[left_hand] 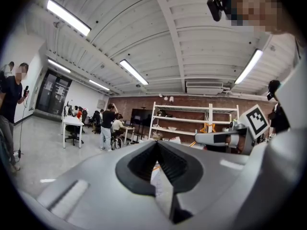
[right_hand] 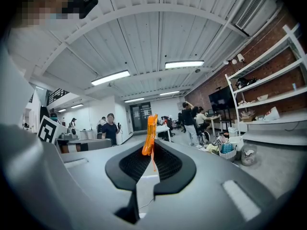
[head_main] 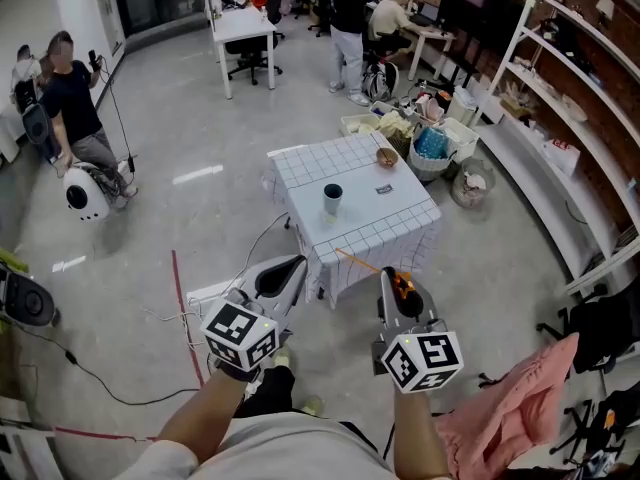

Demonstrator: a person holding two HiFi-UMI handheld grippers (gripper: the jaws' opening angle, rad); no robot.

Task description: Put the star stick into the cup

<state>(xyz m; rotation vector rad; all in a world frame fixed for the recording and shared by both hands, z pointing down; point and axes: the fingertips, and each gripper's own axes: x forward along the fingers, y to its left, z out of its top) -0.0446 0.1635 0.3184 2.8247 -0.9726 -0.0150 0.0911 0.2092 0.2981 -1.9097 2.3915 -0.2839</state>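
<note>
A dark cup (head_main: 332,200) stands upright near the middle of the white grid-cloth table (head_main: 400,223). My right gripper (head_main: 389,274) is short of the table's near edge, shut on the star stick (head_main: 401,286). The stick's orange star rises above the jaws, and its thin shaft slants up-left toward the table. In the right gripper view the star stick (right_hand: 149,135) stands between the closed jaws of the right gripper (right_hand: 151,150). Beside it to the left, my left gripper (head_main: 296,264) is shut and holds nothing. The left gripper (left_hand: 157,145) shows closed jaws, with the table edge just visible below them.
On the table's far side sit a small bowl (head_main: 386,156) and a dark flat item (head_main: 385,188). Baskets (head_main: 432,150) crowd the floor behind the table and shelves (head_main: 560,118) line the right wall. A pink cloth (head_main: 510,408) lies lower right. Cables (head_main: 170,318) and red tape (head_main: 181,303) cross the floor on the left.
</note>
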